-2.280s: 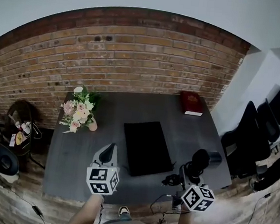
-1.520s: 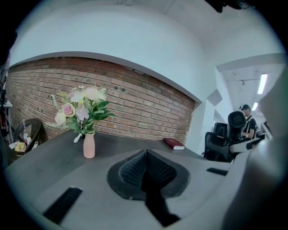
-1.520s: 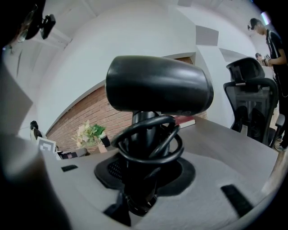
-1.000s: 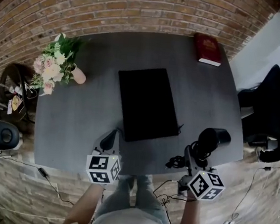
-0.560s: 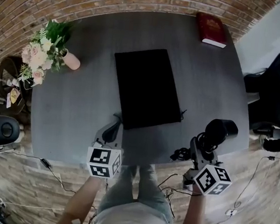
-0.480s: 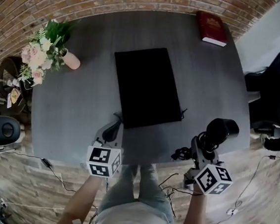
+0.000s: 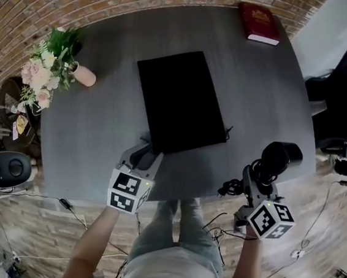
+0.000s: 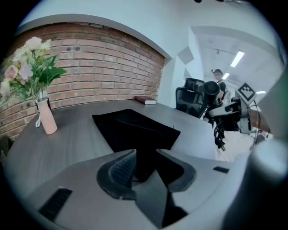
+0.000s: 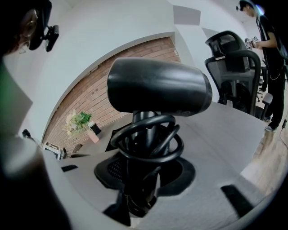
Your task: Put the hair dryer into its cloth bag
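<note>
Black cloth bag [image 7: 180, 102] lies flat mid-table [image 7: 100, 127], near end facing the front edge, where the left gripper's [image 7: 147, 158] jaws are opening around its corner, probably to lift the mouth, while the right gripper [image 7: 250, 179] clamps the hair dryer [image 7: 280, 159] handle by the front-right corner, ready to insert.

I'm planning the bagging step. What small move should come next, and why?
Probably close the left gripper on the near edge of the flat black cloth bag: its fingers are opening with that edge between them, while the right gripper holds the black hair dryer.
</note>
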A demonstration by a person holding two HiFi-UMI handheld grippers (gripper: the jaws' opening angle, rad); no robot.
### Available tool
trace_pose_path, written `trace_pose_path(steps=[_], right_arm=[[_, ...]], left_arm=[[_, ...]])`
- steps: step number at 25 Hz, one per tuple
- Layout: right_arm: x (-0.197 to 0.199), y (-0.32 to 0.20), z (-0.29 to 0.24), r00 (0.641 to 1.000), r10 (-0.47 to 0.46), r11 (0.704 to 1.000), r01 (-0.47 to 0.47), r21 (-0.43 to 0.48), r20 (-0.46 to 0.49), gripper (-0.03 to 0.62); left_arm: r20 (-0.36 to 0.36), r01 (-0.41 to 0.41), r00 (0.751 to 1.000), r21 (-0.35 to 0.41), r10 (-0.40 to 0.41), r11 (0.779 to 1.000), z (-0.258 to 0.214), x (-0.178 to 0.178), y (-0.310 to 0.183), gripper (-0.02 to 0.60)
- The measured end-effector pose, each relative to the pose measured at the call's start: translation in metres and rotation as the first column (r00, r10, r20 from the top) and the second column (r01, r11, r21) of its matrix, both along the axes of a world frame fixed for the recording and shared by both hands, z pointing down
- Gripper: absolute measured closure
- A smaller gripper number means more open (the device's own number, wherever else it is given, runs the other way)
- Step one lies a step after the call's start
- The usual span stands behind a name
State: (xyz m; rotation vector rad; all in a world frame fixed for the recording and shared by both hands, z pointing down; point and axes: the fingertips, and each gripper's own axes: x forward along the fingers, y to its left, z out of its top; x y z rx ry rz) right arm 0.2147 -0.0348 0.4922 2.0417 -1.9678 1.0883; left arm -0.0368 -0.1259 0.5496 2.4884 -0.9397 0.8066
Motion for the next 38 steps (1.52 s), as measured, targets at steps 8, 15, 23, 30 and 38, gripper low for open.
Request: trace_pose_path(steps=[8,15,23,30,38], right_arm=[[0.008,0.01,0.005,0.999,0.038,0.999,-0.038,-0.007,0.006,0.447],[0.013,0.021,0.01,0.997,0.076,0.997,-0.076,-0.022,0.012,0.447],[0.018,0.033,0.02,0.993,0.118,0.992,-0.118,-0.036,0.018,0.447],[0.022,0.038,0.023,0.987,0.16,0.986,-0.159,-0.049,0.028,0.446],[0.022,0.037,0.024,0.985,0.172,0.985,-0.17,-0.041,0.033,0.447]], left_arm=[[0.099,-0.253,0.963,-0.004,0.252,0.967,0.015,0.014,0.011,0.429],[0.263,-0.5,0.831,-0.036,0.491,0.865,0.033,0.027,0.017,0.426],[0.307,-0.564,0.766,-0.101,0.565,0.819,0.061,0.032,0.016,0.429],[0.302,-0.578,0.754,-0.117,0.584,0.807,0.065,0.033,0.014,0.464],[0.287,-0.58,0.753,-0.134,0.592,0.803,0.067,0.034,0.014,0.499]])
